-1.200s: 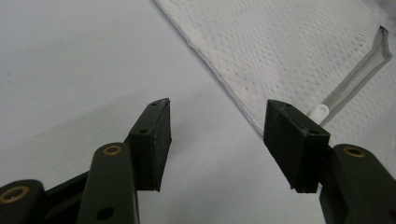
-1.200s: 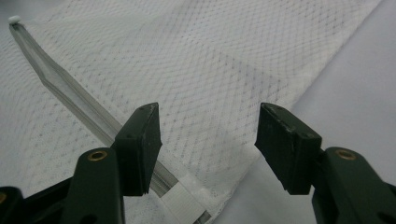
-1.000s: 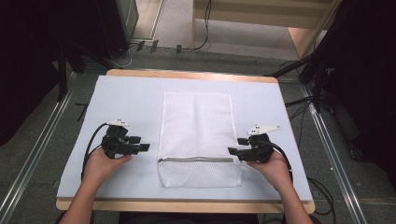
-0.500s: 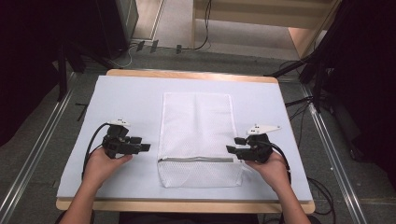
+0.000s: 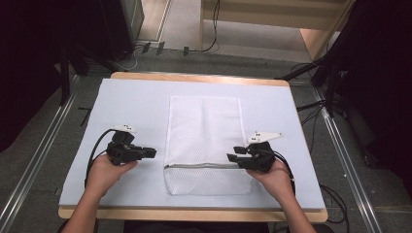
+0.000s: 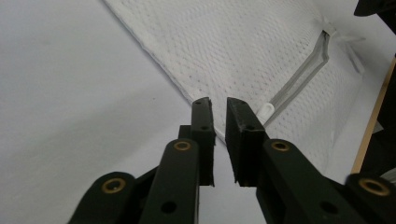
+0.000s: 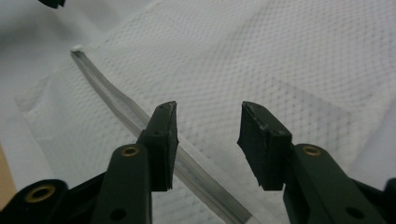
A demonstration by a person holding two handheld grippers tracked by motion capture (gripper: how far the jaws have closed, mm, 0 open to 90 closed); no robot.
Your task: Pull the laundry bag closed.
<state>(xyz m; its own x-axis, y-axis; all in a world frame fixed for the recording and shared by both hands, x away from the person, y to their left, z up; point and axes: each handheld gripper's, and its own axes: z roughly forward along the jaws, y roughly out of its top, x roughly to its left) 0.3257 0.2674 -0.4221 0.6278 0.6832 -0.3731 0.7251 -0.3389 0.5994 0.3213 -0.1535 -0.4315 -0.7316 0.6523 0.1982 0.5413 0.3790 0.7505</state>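
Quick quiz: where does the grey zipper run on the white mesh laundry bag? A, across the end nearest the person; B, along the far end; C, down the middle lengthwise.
A: the grey zipper crosses the white mesh laundry bag near the person's edge of the table, between the two grippers.

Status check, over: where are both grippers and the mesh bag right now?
Left gripper beside the mesh bag, jaws just closed to a narrow gap, nothing between. Right gripper over the zipper, jaws closing, not gripping. Bag flat on the mat, nothing in the way.

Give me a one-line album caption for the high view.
Two hand-held grippers, left gripper and right gripper, flank a white mesh bag.
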